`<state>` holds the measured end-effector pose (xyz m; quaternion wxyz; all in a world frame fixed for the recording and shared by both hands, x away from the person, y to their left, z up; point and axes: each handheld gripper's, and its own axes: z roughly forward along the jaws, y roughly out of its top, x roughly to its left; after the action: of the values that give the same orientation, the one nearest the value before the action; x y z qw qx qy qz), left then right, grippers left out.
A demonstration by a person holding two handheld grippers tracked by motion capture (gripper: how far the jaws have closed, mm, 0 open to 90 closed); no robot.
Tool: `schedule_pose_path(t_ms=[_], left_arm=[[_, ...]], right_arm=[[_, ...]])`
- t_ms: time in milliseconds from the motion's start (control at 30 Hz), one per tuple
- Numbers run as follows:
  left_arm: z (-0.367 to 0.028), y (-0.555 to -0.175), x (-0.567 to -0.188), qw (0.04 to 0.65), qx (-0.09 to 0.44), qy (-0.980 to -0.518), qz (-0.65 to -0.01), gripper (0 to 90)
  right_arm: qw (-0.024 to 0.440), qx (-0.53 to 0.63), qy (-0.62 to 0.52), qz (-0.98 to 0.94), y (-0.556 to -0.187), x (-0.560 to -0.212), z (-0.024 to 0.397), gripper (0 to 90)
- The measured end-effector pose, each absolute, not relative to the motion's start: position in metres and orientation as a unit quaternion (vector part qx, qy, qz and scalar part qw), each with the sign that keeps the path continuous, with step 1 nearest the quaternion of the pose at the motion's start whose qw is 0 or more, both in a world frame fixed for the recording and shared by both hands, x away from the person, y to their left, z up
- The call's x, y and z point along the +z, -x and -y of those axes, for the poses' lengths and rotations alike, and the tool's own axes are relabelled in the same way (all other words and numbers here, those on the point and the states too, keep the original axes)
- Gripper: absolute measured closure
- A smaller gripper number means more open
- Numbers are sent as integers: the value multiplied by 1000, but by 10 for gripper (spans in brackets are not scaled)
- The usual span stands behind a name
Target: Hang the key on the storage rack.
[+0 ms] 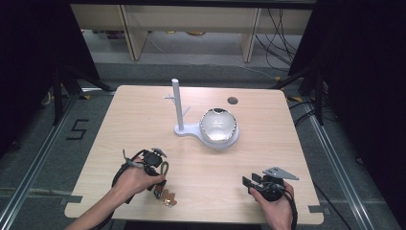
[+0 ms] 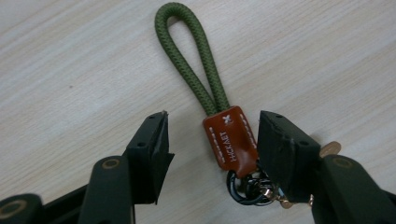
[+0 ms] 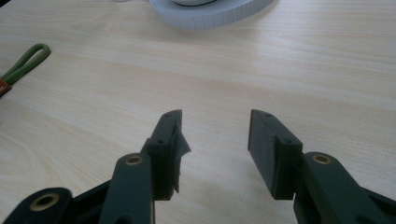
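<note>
Keychain point(image 2: 219, 121) lies flat on the table point(image 1: 143, 120) near my edge, its brown tag between my left gripper point(image 2: 212, 140) pads (wide, gripping nothing yet), so lifting remains; my right gripper point(image 3: 215, 140) waits open, empty.

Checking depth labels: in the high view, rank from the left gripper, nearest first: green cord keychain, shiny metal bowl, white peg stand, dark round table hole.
1. Green cord keychain, at the left gripper.
2. White peg stand, centre, farther back.
3. Shiny metal bowl, right of the stand; close call with it.
4. Dark round table hole, far right.
</note>
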<state>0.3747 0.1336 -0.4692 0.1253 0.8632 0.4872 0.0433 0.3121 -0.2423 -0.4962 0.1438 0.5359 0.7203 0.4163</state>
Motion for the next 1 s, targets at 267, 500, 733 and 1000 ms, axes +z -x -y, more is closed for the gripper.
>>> schedule_pose_path(t_ms=[267,500,733,1000], left_arm=[[-124,-374,-473,112,39,-867,-485,476],[-122,-375,-477,111,46,-868,-482,511],[-120,-376,-479,105,38,-871,-478,553],[-116,-378,-480,95,32,-874,-475,580]], right_arm=[[141,418,-535,-720,-312,-496,243,553],[126,415,-547,-716,-310,-495,240,552],[125,414,-548,-716,-310,-495,240,550],[124,412,-548,-717,-311,-495,240,549]])
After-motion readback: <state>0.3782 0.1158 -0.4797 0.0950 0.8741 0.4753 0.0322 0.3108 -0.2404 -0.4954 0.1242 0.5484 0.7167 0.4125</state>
